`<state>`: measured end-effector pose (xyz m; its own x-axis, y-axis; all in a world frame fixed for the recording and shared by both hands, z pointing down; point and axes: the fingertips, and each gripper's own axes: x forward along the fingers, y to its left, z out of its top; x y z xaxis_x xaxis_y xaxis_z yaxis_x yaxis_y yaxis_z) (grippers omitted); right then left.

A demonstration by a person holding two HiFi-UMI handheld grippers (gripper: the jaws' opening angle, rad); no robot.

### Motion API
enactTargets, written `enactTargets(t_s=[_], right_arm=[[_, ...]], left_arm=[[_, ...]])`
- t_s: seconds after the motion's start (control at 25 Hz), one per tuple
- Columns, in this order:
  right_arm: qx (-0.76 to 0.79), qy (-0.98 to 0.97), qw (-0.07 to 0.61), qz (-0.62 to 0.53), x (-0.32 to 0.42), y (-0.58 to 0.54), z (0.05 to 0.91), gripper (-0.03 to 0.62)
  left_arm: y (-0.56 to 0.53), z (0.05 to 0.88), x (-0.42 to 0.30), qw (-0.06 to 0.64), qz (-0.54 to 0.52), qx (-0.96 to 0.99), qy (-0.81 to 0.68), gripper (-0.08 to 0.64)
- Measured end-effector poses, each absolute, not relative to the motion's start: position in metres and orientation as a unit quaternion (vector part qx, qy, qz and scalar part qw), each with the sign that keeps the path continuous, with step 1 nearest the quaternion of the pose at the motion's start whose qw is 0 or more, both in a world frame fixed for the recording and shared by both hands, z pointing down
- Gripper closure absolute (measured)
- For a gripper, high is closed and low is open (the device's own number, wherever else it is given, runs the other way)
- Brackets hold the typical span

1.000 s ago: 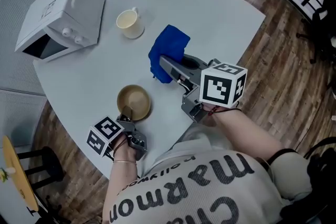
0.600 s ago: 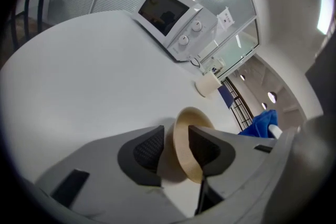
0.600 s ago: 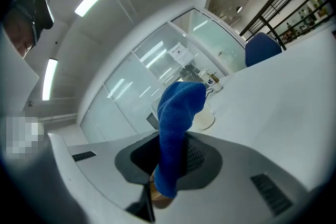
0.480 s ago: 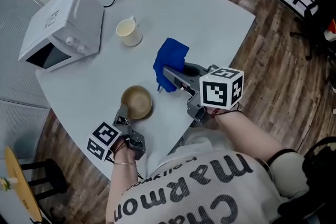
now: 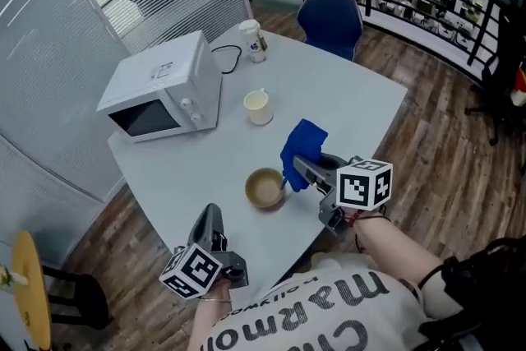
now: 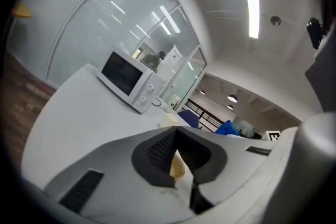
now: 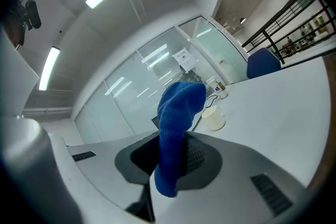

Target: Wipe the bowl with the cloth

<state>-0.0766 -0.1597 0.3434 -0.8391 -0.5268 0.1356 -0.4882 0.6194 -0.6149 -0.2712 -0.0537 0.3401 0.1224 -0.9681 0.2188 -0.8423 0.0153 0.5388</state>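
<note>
Head view: the left gripper (image 5: 211, 215) is held over the floor just off the table (image 5: 362, 94) edge, at 7 o'clock from the bowl (image 5: 265, 187) and well apart from it. It points toward 12 o'clock, nearly level, with its marker cube nearest the person. The right gripper (image 5: 297, 168) reaches in from 4 o'clock, forearm over the table corner, and points toward 10 o'clock. A blue cloth (image 5: 302, 145) stands up out of its tips, just beside the bowl at the bowl's 2 o'clock. The bowl sits upright on the table near the front edge. A cup (image 5: 258, 107) stands at the bowl's 12 o'clock, a microwave (image 5: 164, 99) at 10 o'clock, a bottle (image 5: 253, 40) beyond the cup, and a chair (image 5: 330, 20) at the far edge. Nothing lies between the cloth and the bowl.

Left gripper view: the left gripper (image 6: 176, 150) has just closed, and its pads meet with nothing clamped. A tan sliver shows through the notch behind them; I cannot tell what it is. The microwave (image 6: 128, 78) is at 11 o'clock, the cloth (image 6: 231, 127) at 3 o'clock.

Right gripper view: the right gripper (image 7: 173, 168) is clamped on the cloth (image 7: 177, 118), which rises above the pads, with a short end hanging below. The cup (image 7: 214, 118) is at 1 o'clock, the chair (image 7: 262, 63) at 2 o'clock.
</note>
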Motion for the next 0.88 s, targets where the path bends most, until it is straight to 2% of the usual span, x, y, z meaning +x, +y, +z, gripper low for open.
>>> enactTargets(t_s=[0.12,0.24,0.48,0.88], right_arm=[[-0.259,0.902,0.045,-0.343,-0.089,-0.138,0.332,0.531],[-0.240,0.900,0.056,-0.359,-0.100,-0.114,0.324,0.531],[-0.254,0.884,0.013,-0.393,-0.104,-0.056,0.341,0.531],[-0.282,0.856,0.009,-0.434,-0.083,0.004,0.360,0.531]], left_arm=[[-0.026,0.329,-0.282,0.267,-0.101,0.705,-0.649,0.538],[-0.001,0.333,-0.290,0.291,-0.117,0.697,-0.644,0.538],[0.055,0.346,-0.295,0.319,-0.115,0.681,-0.649,0.538],[0.111,0.345,-0.296,0.322,-0.122,0.683,-0.644,0.540]])
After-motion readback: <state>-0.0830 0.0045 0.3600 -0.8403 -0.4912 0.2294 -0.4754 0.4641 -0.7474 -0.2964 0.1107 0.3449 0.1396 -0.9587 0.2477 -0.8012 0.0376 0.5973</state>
